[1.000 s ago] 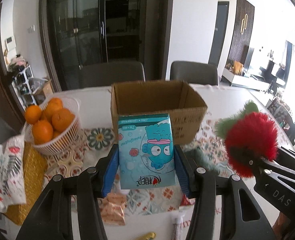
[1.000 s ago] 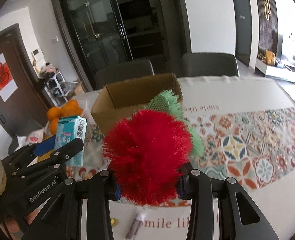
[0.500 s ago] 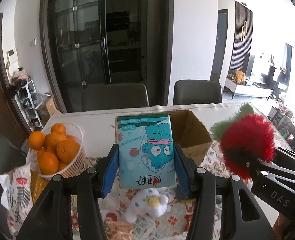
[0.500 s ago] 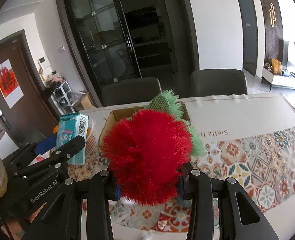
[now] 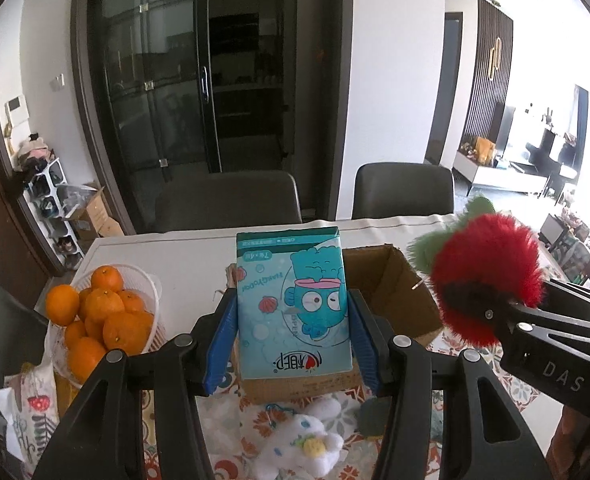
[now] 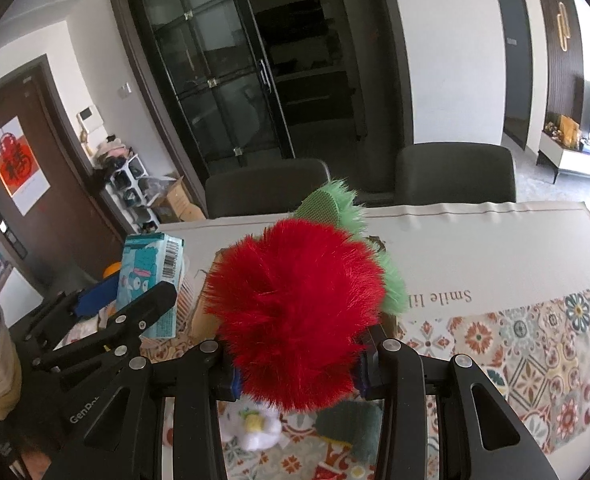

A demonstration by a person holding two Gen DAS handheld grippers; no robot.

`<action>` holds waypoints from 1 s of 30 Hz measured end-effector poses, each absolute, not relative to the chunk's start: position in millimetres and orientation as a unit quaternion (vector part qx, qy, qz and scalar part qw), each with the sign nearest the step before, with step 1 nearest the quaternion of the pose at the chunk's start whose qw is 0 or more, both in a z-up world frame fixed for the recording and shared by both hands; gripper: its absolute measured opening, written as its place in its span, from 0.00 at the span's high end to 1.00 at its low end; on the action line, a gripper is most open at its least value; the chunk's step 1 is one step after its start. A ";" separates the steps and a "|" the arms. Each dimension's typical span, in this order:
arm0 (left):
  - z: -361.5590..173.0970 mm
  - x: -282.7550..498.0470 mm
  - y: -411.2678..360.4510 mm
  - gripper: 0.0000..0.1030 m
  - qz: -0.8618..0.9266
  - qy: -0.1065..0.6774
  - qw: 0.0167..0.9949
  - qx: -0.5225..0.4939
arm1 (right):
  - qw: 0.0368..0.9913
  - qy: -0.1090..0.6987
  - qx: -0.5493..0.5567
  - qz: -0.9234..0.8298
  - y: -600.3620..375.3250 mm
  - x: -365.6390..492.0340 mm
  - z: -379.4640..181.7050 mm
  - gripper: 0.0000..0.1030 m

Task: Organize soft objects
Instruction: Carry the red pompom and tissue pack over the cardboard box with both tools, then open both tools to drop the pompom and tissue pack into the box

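My left gripper (image 5: 293,332) is shut on a teal tissue pack (image 5: 293,304) with a cartoon fish, held upright in front of the open cardboard box (image 5: 395,292). My right gripper (image 6: 295,364) is shut on a red furry plush with green leaves (image 6: 295,316), held above the table near the box's right side; the plush also shows in the left wrist view (image 5: 487,276). The tissue pack shows in the right wrist view (image 6: 151,280). A white plush toy (image 5: 299,444) lies on the table below the left gripper.
A white basket of oranges (image 5: 99,316) stands at the left. A patterned bag (image 5: 27,412) lies at the near left. A dark green cloth (image 6: 347,424) lies by the white plush. Two grey chairs (image 5: 403,188) stand behind the patterned table (image 6: 535,340).
Both grippers have risen and pulled back with their loads; the box and table now sit lower and farther in view, and the white plush has come into sight below.
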State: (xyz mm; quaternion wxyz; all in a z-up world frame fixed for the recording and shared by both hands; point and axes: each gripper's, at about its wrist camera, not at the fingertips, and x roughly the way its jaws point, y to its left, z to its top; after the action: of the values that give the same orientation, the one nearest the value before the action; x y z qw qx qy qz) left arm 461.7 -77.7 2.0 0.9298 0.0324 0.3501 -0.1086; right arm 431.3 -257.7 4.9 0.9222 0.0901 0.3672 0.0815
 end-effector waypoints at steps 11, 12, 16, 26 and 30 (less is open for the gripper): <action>-20.1 511.9 -85.1 0.49 -0.105 0.398 0.910 0.048 | 0.893 0.431 0.098 0.090 -259.9 487.0 -20.7 0.61; -22.8 514.8 -85.8 0.49 -0.104 0.402 0.908 0.050 | 0.888 0.439 0.101 0.091 -260.8 492.5 -25.7 0.61; -34.2 528.8 -90.2 0.49 -0.105 0.424 0.898 0.057 | 0.874 0.466 0.098 0.095 -259.2 511.3 -38.5 0.60; -65.8 553.4 -97.5 0.30 -0.114 0.469 0.873 0.073 | 0.852 0.508 0.091 0.090 -259.1 544.3 -63.2 0.56; -65.3 551.5 -94.8 0.25 -0.101 0.462 0.877 0.083 | 0.845 0.518 0.092 0.090 -260.5 553.4 -73.0 0.42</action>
State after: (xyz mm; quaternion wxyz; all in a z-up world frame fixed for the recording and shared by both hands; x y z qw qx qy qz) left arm 551.5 -94.8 -65.3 0.8772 0.0833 0.4619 -0.1009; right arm 553.4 -260.5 -73.0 0.8453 0.0922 0.5184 0.0901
